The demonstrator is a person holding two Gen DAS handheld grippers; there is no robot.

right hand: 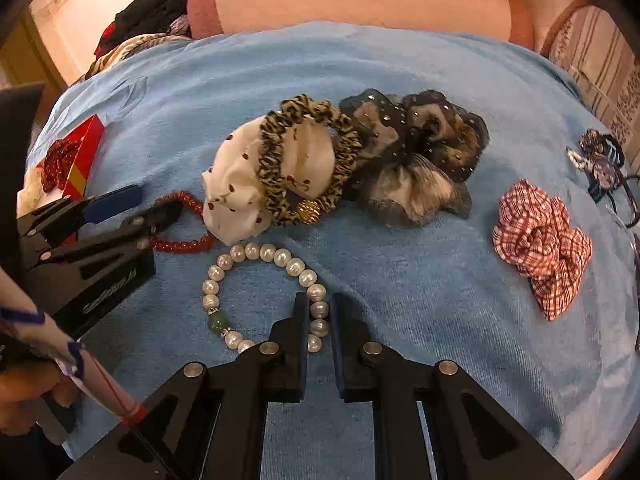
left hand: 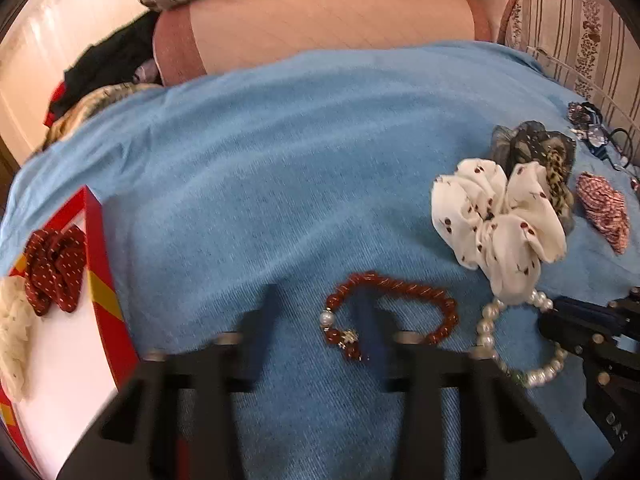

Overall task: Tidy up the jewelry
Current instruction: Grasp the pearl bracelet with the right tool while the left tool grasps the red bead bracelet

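**Item 1. Right tool** [right hand: 318,304]: closed on the pearl bracelet [right hand: 256,250], one side of the strand pinched between its tips. The rest of the loop lay flat on the blue cloth [left hand: 280,160], just ahead and to the tool's left. Handling, as judged: light, limp on its cord, with hard and slippery beads. A grip across the strand between two pearls should hold better than one on a bead's crown. The green bead and spacers (probably the join) are best left alone.

**Item 2. Left tool** [left hand: 318,300]: jaws apart, gripping nothing. It straddled the near side of the red bead bracelet [left hand: 400,282], with one finger inside the loop and one outside. The picture was blurred, so contact cannot be told. Handling, as judged: the same light, floppy strand, and its dangling charm could snag on the cloth.

**Item 3.** Beyond both bracelets lay a heap of scrunchies. The white printed scrunchie [left hand: 500,220] touched the pearl strand, the leopard scrunchie [right hand: 272,152] lay on top of it, and the grey scrunchie [right hand: 420,160] sat beside them. All look soft and easy to squeeze.

**Item 4.** Well to the right tool's right lay the checked scrunchie [right hand: 540,240].

**Item 5.** To the left tool's left stood the red box [left hand: 96,248], with a dotted red scrunchie [left hand: 52,268] inside.
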